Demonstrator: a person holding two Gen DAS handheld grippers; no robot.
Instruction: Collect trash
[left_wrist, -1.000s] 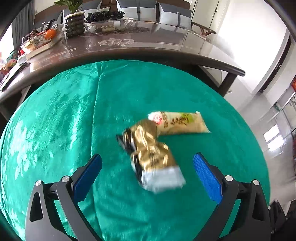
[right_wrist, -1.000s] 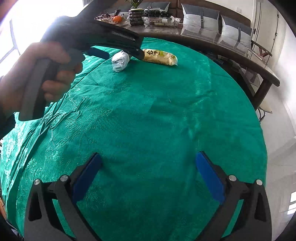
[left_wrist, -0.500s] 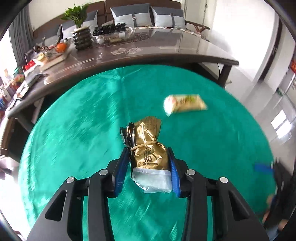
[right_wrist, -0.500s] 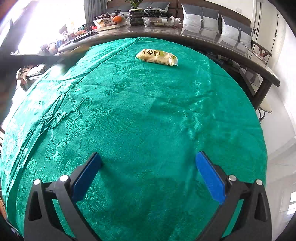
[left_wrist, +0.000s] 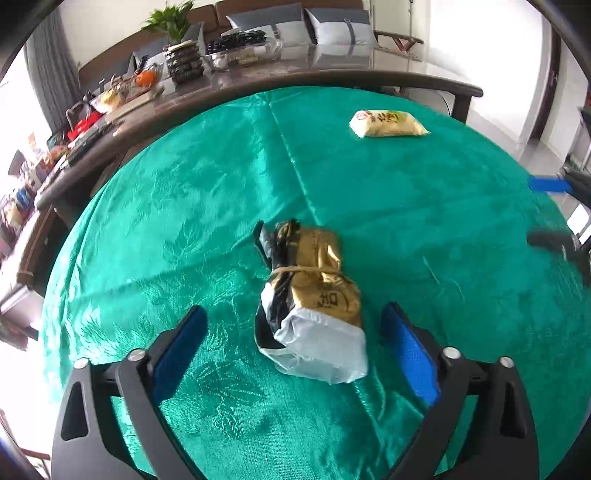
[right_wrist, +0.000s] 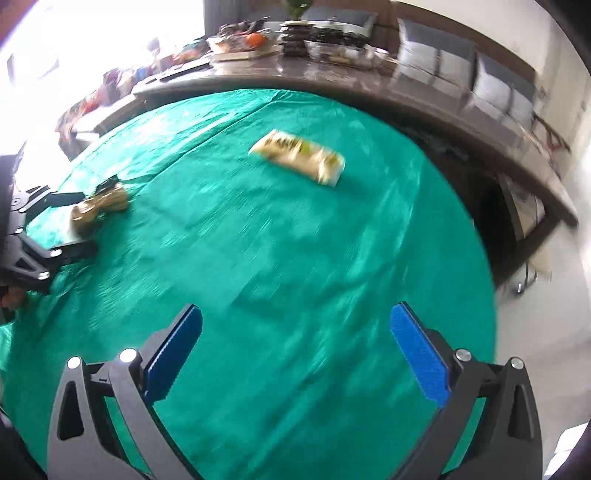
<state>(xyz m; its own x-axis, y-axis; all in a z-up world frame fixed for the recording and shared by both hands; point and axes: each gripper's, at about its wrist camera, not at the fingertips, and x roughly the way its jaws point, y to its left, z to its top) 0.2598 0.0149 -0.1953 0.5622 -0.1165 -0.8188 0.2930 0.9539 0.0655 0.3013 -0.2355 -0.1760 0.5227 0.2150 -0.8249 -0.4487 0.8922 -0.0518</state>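
A gold and white snack packet (left_wrist: 317, 291) lies on the green tablecloth (left_wrist: 369, 206). It sits between the fingers of my left gripper (left_wrist: 293, 314), whose jaws are opening, and neither blue pad touches it. A yellow snack packet (left_wrist: 388, 123) lies further off to the right. In the blurred right wrist view my right gripper (right_wrist: 295, 314) hangs open over bare cloth, well short of the yellow packet (right_wrist: 299, 155). The gold packet (right_wrist: 98, 208) and the left gripper (right_wrist: 88, 221) show at the left edge there.
A long dark table (left_wrist: 332, 74) runs behind the round one, carrying a potted plant (left_wrist: 177, 48), a glass bowl (left_wrist: 240, 51) and a fruit tray (left_wrist: 129, 88). The cloth drops away at the round table's edge. Tiled floor (right_wrist: 554, 288) lies to the right.
My left gripper shut on the gold packet, carried it away from the yellow packet and has let it go, jaws wide again. My right gripper has swung and rolled, with the yellow packet now nearer.
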